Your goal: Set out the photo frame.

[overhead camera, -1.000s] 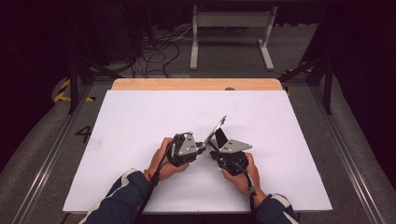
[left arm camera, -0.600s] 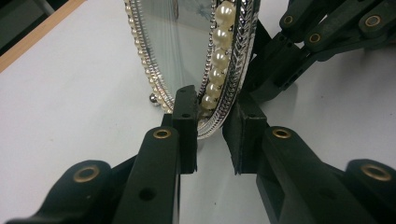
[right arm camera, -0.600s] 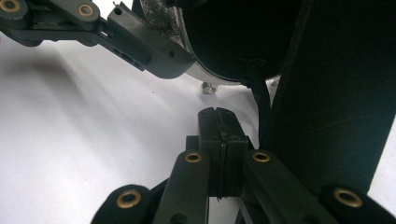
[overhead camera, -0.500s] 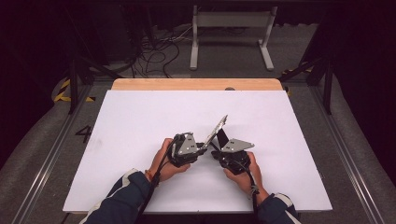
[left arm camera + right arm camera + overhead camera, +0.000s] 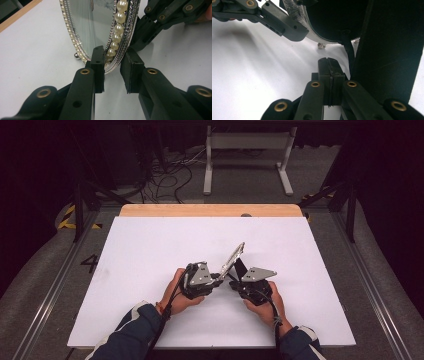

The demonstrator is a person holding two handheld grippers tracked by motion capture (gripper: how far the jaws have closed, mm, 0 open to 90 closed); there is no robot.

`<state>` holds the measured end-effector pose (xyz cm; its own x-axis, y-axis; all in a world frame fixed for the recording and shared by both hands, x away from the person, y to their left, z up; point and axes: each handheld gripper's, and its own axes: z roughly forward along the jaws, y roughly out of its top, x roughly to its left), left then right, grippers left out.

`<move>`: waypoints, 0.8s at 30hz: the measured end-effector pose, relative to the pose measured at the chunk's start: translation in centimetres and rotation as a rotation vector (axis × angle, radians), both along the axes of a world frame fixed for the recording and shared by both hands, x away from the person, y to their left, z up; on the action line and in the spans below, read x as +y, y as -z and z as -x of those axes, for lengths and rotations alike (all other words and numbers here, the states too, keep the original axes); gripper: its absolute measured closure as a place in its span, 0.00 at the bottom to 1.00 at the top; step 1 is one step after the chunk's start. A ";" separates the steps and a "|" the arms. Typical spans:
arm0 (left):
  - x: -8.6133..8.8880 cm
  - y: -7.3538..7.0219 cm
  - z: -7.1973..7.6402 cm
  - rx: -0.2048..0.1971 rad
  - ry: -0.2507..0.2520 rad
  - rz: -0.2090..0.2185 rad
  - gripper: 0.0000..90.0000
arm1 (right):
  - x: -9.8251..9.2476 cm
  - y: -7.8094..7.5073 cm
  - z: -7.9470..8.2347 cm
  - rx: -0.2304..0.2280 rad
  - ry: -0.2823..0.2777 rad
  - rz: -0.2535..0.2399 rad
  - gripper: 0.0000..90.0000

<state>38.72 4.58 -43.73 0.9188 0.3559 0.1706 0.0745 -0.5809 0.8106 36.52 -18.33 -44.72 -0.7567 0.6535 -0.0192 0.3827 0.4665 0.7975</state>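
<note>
The mirror, an oval one with a pearl and silver rim, stands tilted near the middle of the white tabletop, between the two hands; the left tool has its jaws on either side of the rim's lower edge, the left pad touching it and the right one a bit off, so it's a loose grasp, not clenched; the right tool is clenched tight with nothing in it, just beside the mirror's black back stand.

Silver frame with cream pearl border, black back; white table.
</note>
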 end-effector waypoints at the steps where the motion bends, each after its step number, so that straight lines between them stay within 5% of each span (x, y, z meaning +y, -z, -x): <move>1: 0.0 0.0 0.0 -0.001 0.003 0.000 0.82 | -0.1 0.0 0.0 0.000 -0.001 0.002 1.00; 16: -0.3 0.0 -0.1 -0.001 0.011 -0.011 0.82 | -1.2 -1.2 0.9 -0.018 0.018 0.027 1.00; 24: -0.4 0.0 -0.1 0.001 0.021 -0.014 0.81 | -1.2 -1.2 0.7 0.015 0.029 0.045 1.00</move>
<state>38.78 4.22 -43.73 0.9262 0.3344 0.1743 0.0633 -0.5936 0.8022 35.81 -19.55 -43.51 -0.7381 0.6736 -0.0382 0.4078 0.4905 0.7701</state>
